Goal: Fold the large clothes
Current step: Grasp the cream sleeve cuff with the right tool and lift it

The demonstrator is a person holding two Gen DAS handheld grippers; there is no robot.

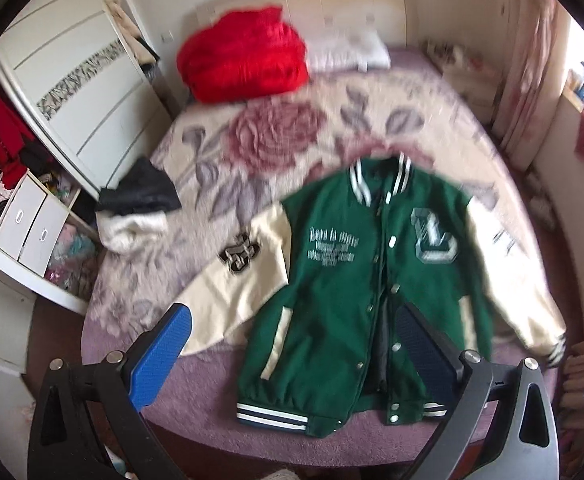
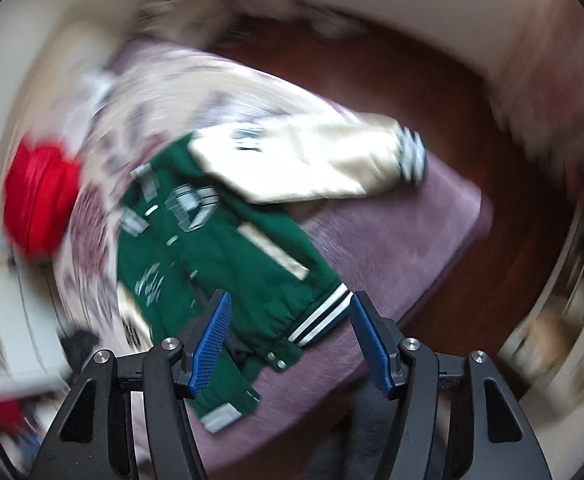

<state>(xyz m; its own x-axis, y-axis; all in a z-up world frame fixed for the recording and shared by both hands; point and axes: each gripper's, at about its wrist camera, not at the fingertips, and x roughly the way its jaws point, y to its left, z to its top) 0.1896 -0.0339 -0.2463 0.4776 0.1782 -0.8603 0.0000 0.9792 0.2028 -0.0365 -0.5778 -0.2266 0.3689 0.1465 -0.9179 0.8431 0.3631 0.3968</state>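
A green varsity jacket [image 1: 331,280] with cream sleeves lies flat and face up on the bed, collar toward the headboard, striped hem at the near edge. My left gripper [image 1: 292,308] hovers open above the jacket's lower half, and its blue pads [image 1: 160,360] stand wide apart with nothing between them. The right wrist view is blurred. It shows the jacket [image 2: 228,248] from the side, with one cream sleeve [image 2: 311,160] reaching toward the bed's corner. My right gripper [image 2: 290,296] is open over the striped hem [image 2: 319,316], its pads clear of the cloth.
A floral blanket [image 1: 292,128] covers the bed. A red bundle [image 1: 244,56] and a white pillow [image 1: 347,50] lie by the headboard. Dark and white clothes [image 1: 140,204] are heaped at the left edge. A white wardrobe [image 1: 72,80] with drawers [image 1: 28,224] stands left, curtains [image 1: 531,80] right.
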